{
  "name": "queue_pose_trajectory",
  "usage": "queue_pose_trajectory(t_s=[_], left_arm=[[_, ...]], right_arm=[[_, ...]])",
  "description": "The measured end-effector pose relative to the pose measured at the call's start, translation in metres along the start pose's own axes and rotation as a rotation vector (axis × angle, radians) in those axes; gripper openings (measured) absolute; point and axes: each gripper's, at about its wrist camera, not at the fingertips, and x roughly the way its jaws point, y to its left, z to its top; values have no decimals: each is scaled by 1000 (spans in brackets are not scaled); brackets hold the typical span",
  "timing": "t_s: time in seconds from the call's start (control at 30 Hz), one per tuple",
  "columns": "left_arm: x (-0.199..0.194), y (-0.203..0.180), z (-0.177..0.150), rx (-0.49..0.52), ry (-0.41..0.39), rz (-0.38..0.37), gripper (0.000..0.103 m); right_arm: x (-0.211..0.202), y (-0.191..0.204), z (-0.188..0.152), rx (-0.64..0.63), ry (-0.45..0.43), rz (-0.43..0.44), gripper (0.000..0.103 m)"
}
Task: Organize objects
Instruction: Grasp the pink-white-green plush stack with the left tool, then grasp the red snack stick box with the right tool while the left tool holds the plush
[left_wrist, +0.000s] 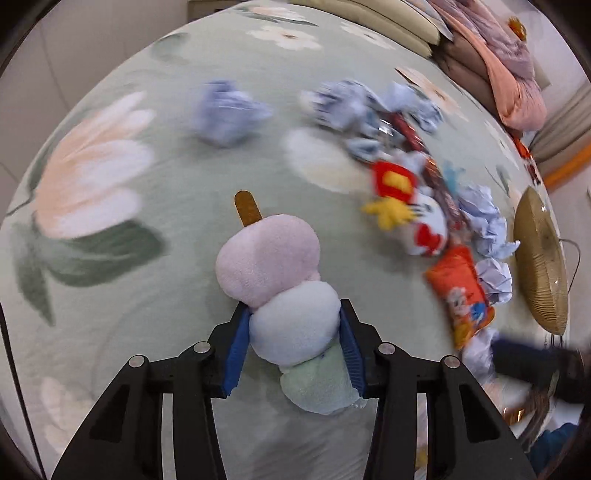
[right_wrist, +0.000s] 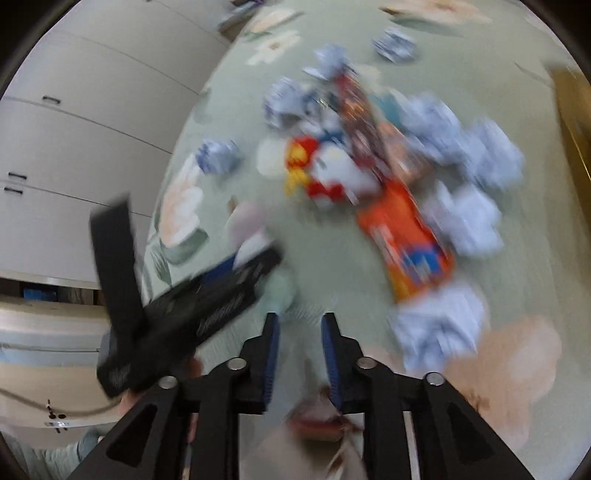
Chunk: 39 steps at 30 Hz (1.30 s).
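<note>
My left gripper (left_wrist: 293, 314) is shut on a plush dango skewer toy (left_wrist: 280, 280) with pink, blue and green balls and a brown stick, held above the green floral bedspread (left_wrist: 147, 166). In the right wrist view the left gripper (right_wrist: 236, 266) shows as a black blur with the plush (right_wrist: 247, 221) in it. My right gripper (right_wrist: 299, 321) is open and empty above the bedspread (right_wrist: 332, 266). A pile lies ahead: a red-white plush toy (left_wrist: 413, 206) (right_wrist: 328, 173), an orange snack bag (left_wrist: 461, 295) (right_wrist: 410, 240) and several crumpled blue-white paper balls (left_wrist: 229, 110) (right_wrist: 447, 325).
A gold woven basket (left_wrist: 539, 258) lies at the bed's right edge. Folded pink and grey bedding (left_wrist: 509, 62) is stacked at the far right. White cabinets (right_wrist: 74, 129) stand left of the bed in the right wrist view.
</note>
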Motion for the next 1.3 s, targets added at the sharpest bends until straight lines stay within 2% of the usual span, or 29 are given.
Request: queue_pose_trajectory(t_s=[0.03,0.1,0.13,0.17,0.23,0.33,0.5,0.6,0.73,0.83,0.9,0.97,1.03,1.1,1.2,1.27,1.3], left_arm=[[-4,11,0,-8,8,2,43],[-10,26,-3,-13,16,21,43],[-13,31,-4,-14,14,32,43],[-17,35,-6,-17,10,36,43],[-21,42,-7,-19,5,31,43],[-22,39,-10,-3,3,26,43],[-20,32,-15,7,9,-5,43],[-19,33,-17,10,14,-7,43],[-22,40,-16,14,10,-1,43],[-24,47,-15,9,7,0,43],[-24,50,-13,2,5,-4,43],[-24,52,-13,-4,2,-15,43],[-23,51,-13,2,1,-18,43],[-21,49,-13,18,4,-16,43],[-20,44,-14,43,9,-19,43],[-19,41,-15,58,12,-17,43],[-18,40,-15,65,13,-18,43]], right_arm=[[1,4,8,-14,-10,1,31],[1,11,21,-31,-41,10,43],[1,11,25,-33,-50,-5,61],[0,13,26,-35,-59,-29,73],[-8,13,23,-50,-101,-103,75],[-16,3,6,-54,-102,-163,75],[-21,-13,-28,17,-109,-121,75],[-24,11,-27,-15,-168,-153,75],[-31,63,-1,-176,-319,-315,75],[-41,86,15,-263,-412,-426,75],[-56,88,19,-274,-479,-444,80],[-69,79,16,-242,-497,-415,103],[-65,63,10,-184,-446,-375,103],[-41,37,-6,-105,-311,-313,103],[1,16,-38,-27,-165,-251,80],[27,6,-51,23,-93,-227,58],[41,0,-56,55,-58,-221,54]])
